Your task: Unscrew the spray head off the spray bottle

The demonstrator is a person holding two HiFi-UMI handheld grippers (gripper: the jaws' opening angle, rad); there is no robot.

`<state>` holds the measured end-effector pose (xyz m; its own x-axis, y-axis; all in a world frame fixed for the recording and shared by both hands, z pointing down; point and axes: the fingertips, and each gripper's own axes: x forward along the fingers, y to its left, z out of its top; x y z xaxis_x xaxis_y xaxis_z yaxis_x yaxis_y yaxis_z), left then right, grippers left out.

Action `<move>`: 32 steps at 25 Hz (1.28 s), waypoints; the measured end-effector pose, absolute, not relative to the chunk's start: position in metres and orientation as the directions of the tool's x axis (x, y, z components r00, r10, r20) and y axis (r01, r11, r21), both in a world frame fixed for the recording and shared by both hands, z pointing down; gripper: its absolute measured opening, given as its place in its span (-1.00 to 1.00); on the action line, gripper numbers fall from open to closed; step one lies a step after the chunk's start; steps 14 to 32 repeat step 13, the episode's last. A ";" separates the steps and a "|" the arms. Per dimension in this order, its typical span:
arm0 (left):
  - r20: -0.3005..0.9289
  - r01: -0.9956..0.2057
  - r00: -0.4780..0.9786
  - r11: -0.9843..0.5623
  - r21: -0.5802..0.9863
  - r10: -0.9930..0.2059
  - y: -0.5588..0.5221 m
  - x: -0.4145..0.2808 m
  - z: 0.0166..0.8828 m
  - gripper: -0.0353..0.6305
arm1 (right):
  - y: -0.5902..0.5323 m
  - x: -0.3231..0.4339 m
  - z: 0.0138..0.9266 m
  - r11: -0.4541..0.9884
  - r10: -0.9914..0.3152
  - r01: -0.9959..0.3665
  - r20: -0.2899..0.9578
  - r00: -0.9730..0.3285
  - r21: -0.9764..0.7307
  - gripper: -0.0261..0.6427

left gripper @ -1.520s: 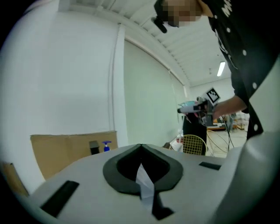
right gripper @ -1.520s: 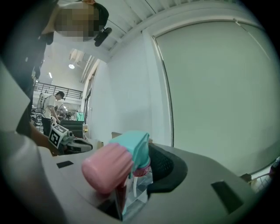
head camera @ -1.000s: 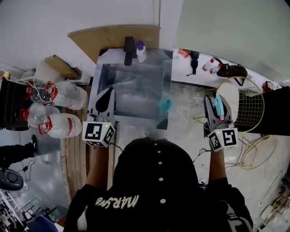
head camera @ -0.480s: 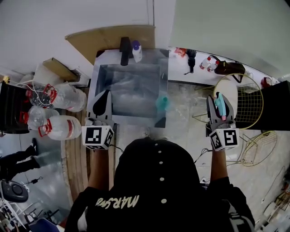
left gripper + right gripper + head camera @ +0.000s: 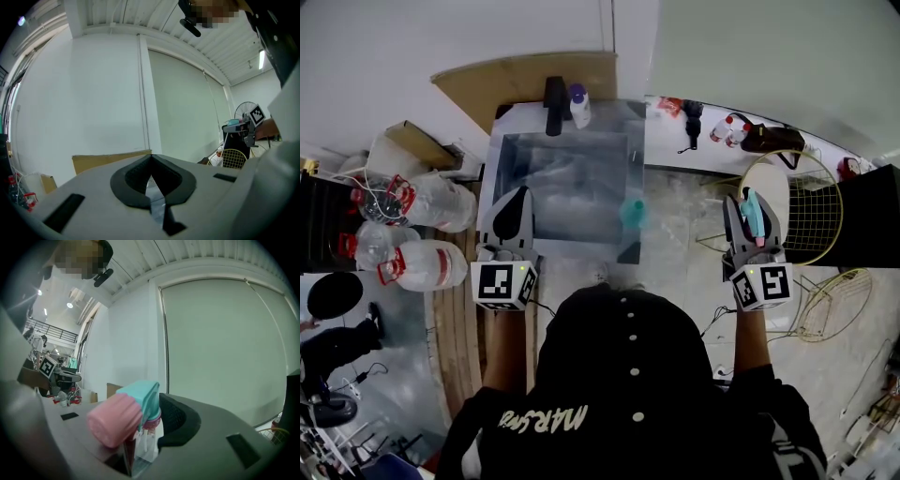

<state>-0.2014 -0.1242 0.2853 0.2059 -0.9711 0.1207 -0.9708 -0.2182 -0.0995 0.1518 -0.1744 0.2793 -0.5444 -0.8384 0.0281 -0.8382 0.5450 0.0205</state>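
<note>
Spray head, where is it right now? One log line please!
spray head: gripped in right gripper | left gripper: fingers shut, empty

Even, soft light fills every view and the shadows are faint. Both gripper views bulge and darken at the corners. Ceiling lamps (image 5: 70,305) glare at upper left in the right gripper view, where the near spray head (image 5: 116,422) is blurred.

The head view looks steeply down from above the person onto the table (image 5: 493,178), left gripper (image 5: 519,195) and right gripper (image 5: 751,199). The 2 gripper views sit just behind their jaws, facing level toward the wall (image 5: 93,93). All 3 share the cardboard (image 5: 516,80).
</note>
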 end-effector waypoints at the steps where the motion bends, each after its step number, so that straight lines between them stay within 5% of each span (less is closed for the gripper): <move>1: 0.121 -0.970 0.207 -0.220 -0.101 -0.971 -0.124 -0.201 0.285 -0.82 | -0.174 0.150 0.279 0.548 -0.836 -0.836 0.028 -0.547 0.020 -0.46; 32: 0.115 -0.967 0.214 -0.227 -0.114 -0.970 -0.124 -0.200 0.284 -0.82 | -0.173 0.146 0.279 0.561 -0.828 -0.828 0.026 -0.561 0.015 -0.46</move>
